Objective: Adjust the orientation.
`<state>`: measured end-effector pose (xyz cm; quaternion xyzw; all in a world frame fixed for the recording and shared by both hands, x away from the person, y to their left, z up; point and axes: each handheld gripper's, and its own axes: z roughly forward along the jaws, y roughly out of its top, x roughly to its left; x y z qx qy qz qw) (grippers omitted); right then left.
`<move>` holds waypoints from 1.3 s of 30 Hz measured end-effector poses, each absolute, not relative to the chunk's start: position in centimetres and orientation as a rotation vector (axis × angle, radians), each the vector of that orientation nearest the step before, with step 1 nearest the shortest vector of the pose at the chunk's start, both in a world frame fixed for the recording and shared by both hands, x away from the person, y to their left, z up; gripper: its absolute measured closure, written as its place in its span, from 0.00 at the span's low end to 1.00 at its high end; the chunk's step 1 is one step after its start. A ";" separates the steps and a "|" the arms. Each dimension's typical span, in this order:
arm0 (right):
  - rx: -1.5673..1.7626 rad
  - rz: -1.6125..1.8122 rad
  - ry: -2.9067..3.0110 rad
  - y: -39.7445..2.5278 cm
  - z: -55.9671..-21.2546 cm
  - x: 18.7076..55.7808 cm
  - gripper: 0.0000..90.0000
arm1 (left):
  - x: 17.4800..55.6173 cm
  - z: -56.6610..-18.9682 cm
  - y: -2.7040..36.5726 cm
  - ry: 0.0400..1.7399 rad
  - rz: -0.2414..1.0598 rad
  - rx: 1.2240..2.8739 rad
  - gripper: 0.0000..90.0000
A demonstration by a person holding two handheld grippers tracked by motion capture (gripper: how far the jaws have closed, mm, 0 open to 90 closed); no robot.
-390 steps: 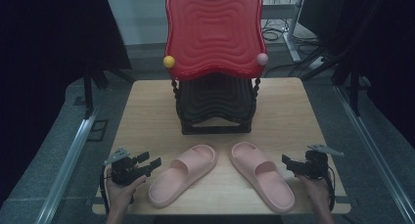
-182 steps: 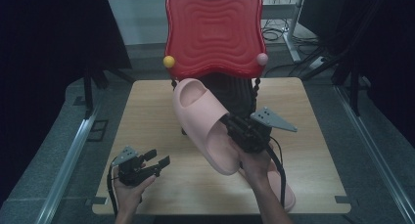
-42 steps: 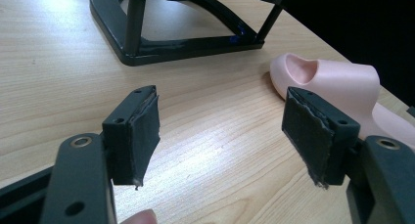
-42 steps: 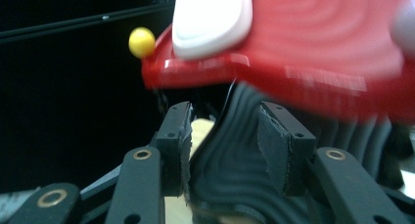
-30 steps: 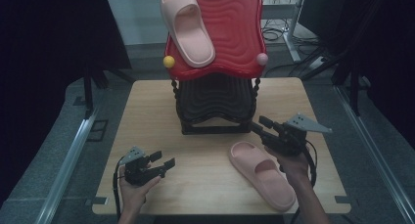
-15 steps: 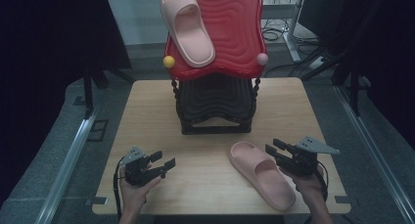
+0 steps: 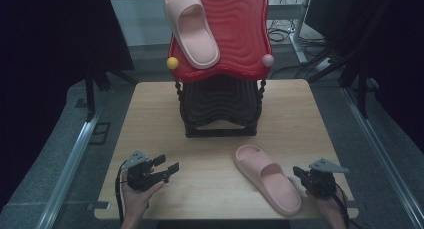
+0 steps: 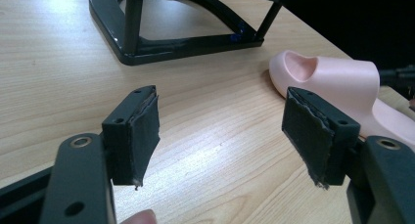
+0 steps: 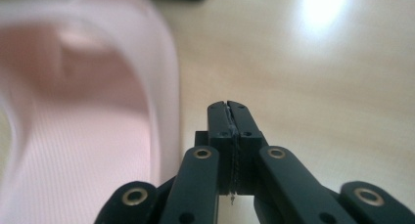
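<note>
1. Slippers are the things in hand: one pink slipper (image 7: 191,26) lies on the red top shelf (image 7: 235,44) of the black rack (image 7: 220,106), slanted across the shelf's left half, its toe end towards the shelf's near edge, close to the yellow knob (image 7: 172,63).
2. The second pink slipper (image 7: 267,177) lies flat on the wooden table (image 7: 150,114), in front of the rack and off to the rack's right, its open toe end pointing back towards the rack's base.
3. The right gripper (image 7: 303,173) sits just beside that slipper's heel end, on the side away from the rack's middle, low over the table.
4. In the right gripper view its jaws are pressed together with nothing between them, and the slipper's (image 9: 88,111) blurred side wall runs close along their left without touching them.
5. The left gripper (image 7: 167,164) is held in front of the rack and to the rack's left, well apart from the slipper on the table.
6. In the left gripper view its jaws stand wide apart and empty over bare wood, with the rack's black base (image 8: 161,43) ahead and the slipper's toe end (image 8: 328,75) past the right-hand jaw.
7. A pink knob (image 7: 268,60) sits at the red shelf's right corner.
</note>
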<state>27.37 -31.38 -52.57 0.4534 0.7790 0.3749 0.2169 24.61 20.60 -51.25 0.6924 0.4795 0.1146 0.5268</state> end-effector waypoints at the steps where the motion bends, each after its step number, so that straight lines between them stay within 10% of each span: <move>1: 1.246 1.019 2.170 -31.3 -53.0 27.0 1.00 | 24.6 -51.3 20.6 1.147 0.272 1.656 0.33; 35: 0.946 1.154 2.463 -22.0 -54.0 22.8 0.99 | 24.5 -50.9 21.2 1.143 0.264 1.646 0.33; 39: 1.109 1.193 2.303 -25.6 -53.9 23.9 0.70 | 24.4 -50.9 21.0 1.139 0.264 1.654 0.33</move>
